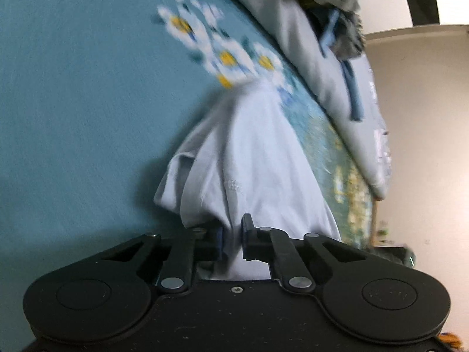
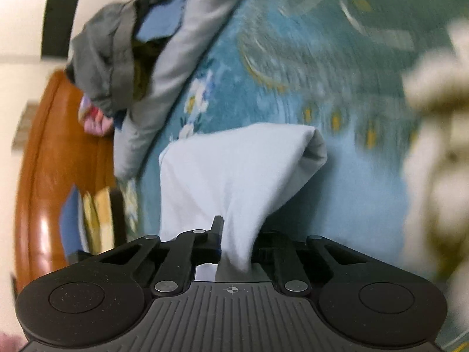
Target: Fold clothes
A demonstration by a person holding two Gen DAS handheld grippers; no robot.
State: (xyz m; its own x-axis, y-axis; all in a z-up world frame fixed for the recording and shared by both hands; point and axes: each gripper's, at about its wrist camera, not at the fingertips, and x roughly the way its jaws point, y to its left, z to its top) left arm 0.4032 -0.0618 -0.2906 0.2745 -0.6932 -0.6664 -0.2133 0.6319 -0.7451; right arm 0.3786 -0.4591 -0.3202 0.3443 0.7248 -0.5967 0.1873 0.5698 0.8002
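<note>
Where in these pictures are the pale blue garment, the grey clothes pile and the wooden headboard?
pale blue garment (image 1: 258, 158): left wrist view, middle of the hanging cloth.
grey clothes pile (image 2: 99, 67): right wrist view, the dark grey crumpled top piece.
wooden headboard (image 2: 49, 152): right wrist view, the glossy orange-brown curved panel.
</note>
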